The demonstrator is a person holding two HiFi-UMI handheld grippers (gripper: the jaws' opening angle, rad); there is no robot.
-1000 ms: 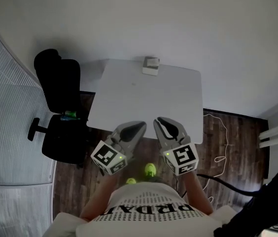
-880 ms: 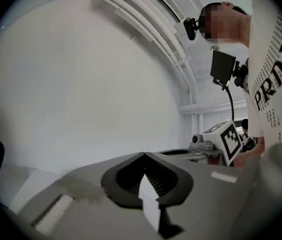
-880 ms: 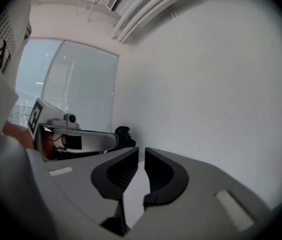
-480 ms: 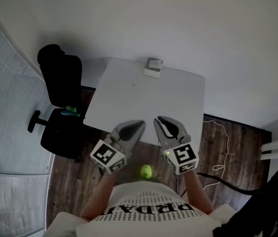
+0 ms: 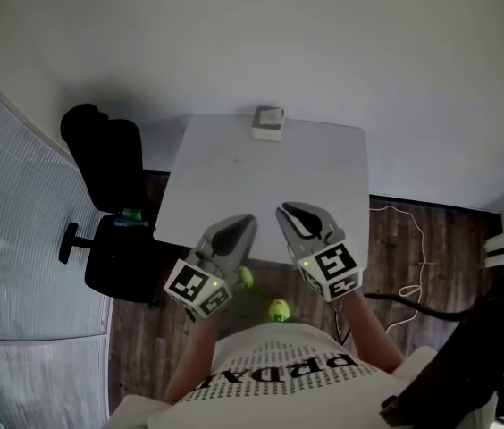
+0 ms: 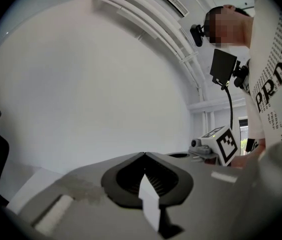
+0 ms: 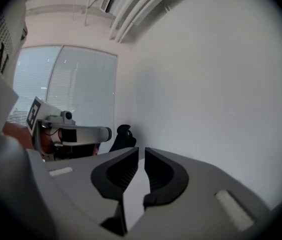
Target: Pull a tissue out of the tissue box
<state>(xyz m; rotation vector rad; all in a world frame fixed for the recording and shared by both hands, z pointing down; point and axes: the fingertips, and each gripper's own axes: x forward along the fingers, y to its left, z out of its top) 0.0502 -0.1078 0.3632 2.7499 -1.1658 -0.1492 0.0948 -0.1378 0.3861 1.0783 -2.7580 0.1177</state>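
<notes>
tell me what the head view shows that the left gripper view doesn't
Only the head view: the tissue box at the far edge of the white table, and the wooden floor.

Only the left gripper view: the left gripper from behind, its jaws meeting at the tips with nothing between them, plus white ceiling mouldings and a black square device beside the person.

Both: the table, the right gripper with its marker cube, and the printed shirt.

"How many tables?"

"One table (image 5: 270, 177), with one tissue box (image 5: 269, 123) at its twelve o'clock edge."

"Chairs?"

"One black chair (image 5: 109, 159), at nine o'clock. Two grippers: left gripper (image 5: 237, 223), right gripper (image 5: 290, 210). Two yellow-green balls (image 5: 278, 309) at six o'clock."
</notes>
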